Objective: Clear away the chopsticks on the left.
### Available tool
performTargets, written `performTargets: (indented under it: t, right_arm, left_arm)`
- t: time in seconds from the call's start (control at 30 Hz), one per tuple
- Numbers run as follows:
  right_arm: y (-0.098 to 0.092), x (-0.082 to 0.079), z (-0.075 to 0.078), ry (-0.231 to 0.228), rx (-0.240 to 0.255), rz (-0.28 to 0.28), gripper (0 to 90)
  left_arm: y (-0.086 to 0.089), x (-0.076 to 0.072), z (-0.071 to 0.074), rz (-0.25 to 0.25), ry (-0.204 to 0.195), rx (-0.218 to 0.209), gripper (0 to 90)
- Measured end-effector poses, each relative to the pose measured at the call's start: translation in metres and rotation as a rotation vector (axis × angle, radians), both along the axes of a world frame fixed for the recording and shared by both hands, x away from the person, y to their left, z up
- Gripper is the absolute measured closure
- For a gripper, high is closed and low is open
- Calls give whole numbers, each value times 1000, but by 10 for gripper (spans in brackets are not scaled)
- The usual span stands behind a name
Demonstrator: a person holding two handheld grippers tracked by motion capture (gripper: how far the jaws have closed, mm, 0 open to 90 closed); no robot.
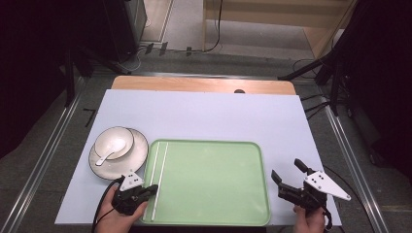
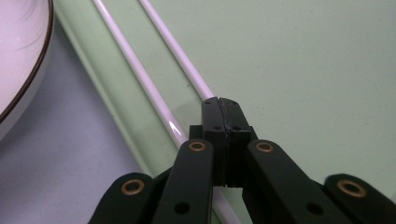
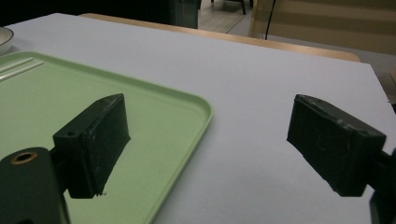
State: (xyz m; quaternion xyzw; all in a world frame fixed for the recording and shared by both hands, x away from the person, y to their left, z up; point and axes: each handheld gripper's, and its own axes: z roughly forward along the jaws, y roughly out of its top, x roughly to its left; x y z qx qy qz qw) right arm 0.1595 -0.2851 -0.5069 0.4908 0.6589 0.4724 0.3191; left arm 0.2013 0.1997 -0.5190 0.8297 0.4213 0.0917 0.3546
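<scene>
Clearly the left claw (image 2: 219, 103), clenched on the inner chopstick (image 2: 175, 49), could roll it against its twin just beside.

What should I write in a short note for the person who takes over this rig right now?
Left claw: shut, nothing gripped, its tips over one of the two thin white chopsticks lying at the left side of the flat green plastic tray.
Right claw: open, empty, beside the tray's right edge.
White ceramic bowl with spoon sits on a plate, left of the tray.
Done: chopsticks on tray.
Left: probably the bowl.
</scene>
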Motion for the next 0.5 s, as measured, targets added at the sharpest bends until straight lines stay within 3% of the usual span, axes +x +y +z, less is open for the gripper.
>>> performTargets:
  t: [0.13,0.33,0.43,0.5]
  right_arm:
    - [-1,1,0,-2,1,2,129]
    - [-4,0,0,-3,2,-5,129]
    - [-4,0,0,-5,3,-6,129]
    - [-5,0,0,-4,2,-6,129]
  left_arm:
    - [2,0,0,-10,-7,-13,888]
    - [16,0,8,-56,-80,-110,654]
    - [22,-1,17,-38,-122,-126,441]
    - [30,-2,21,-43,-129,-174,256]
